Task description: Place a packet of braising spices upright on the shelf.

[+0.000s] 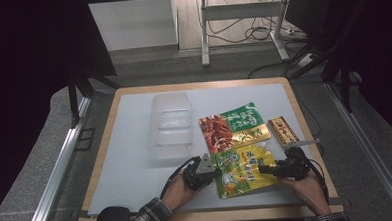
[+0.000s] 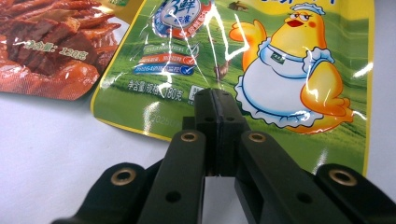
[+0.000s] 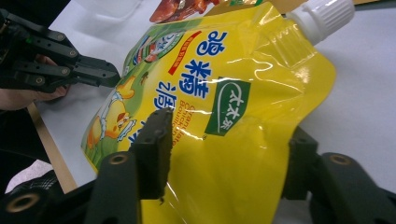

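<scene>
Lying on the table (image 1: pixel 135 143) in front of the tub (image 1: pixel 171 124), the yellow pouch (image 1: pixel 244 169) sits between the half-open right gripper's (image 3: pixel 229 149) jaws, while the left gripper (image 2: pixel 217 109), shut and empty, rests at its edge; the glossy film may slip out.

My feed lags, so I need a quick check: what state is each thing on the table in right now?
Yellow spout pouch: lying flat, white cap on.
Left gripper: fingers shut, tips over the pouch edge.
Right gripper: fingers straddle the pouch, not visibly pressing it.
Red-and-green snack bag: flat, sealed.
Clear plastic container: upright, empty.
Small box: flat, closed.
</scene>
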The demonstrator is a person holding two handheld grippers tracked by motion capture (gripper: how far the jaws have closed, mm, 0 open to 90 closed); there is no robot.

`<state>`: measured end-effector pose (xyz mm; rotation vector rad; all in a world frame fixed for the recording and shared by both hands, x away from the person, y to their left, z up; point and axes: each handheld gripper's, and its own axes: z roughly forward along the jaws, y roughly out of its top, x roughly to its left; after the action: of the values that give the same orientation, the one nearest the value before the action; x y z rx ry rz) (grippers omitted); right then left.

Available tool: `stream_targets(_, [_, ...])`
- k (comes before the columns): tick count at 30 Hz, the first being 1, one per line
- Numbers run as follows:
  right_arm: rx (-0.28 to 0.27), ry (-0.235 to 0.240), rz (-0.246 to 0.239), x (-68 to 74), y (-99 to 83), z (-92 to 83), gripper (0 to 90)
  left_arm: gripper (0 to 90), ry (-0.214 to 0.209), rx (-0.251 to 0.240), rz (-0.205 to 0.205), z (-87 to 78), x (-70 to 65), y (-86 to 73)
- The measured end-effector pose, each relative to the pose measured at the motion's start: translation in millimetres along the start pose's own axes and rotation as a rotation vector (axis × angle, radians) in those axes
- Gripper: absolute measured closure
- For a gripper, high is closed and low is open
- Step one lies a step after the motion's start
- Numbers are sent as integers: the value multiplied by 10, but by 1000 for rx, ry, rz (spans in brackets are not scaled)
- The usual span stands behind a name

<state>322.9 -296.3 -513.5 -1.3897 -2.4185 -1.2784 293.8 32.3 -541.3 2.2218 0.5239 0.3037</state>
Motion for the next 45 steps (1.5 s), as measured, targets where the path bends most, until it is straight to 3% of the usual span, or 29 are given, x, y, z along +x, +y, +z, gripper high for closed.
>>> stream_targets(1, [0, 0, 0, 0, 0, 0, 495, 900, 0, 0, 0, 0, 0, 0])
stream_targets(2, [6, 32, 3, -13, -6, 5, 604, 900, 2, -1, 2, 1, -3, -1])
stream_targets(3, [6, 32, 3, -13, -6, 5, 604, 900, 2, -1, 2, 1, -3, -1])
stream_targets(5, [12, 22, -26, 36, -1, 32, 694, 900, 8, -1, 7, 0, -11, -1])
stream_targets(8, [-28, 31, -42, 78, 25, -13, 807, 897, 15, -8, 1, -9, -14, -5])
stream_targets(11, [-52, 51, -46, 91, 42, -40, 864, 844, 22, -22, -23, -35, -5, -18])
stream_targets(17, [-68, 98, -25, 96, 89, -68, 878, 747, 36, -33, -30, -152, 13, -24])
stream_targets(21, [-66, 111, -14, 121, 124, -89, 879, 611, 47, -29, -19, -215, -16, -46])
stream_targets(24, [-66, 98, -49, 169, 153, -106, 874, 554, 51, -32, -14, -251, -39, -58])
stream_targets(30, [-65, 85, -99, 284, 223, -154, 874, 405, 53, -74, -46, -334, -27, -61])
stream_targets(39, [-76, 92, -100, 344, 344, -241, 884, 264, 63, -91, -78, -409, -8, -87])
stream_targets(45, [-85, 85, -131, 399, 446, -274, 883, 186, 68, -103, -92, -467, -12, -107])
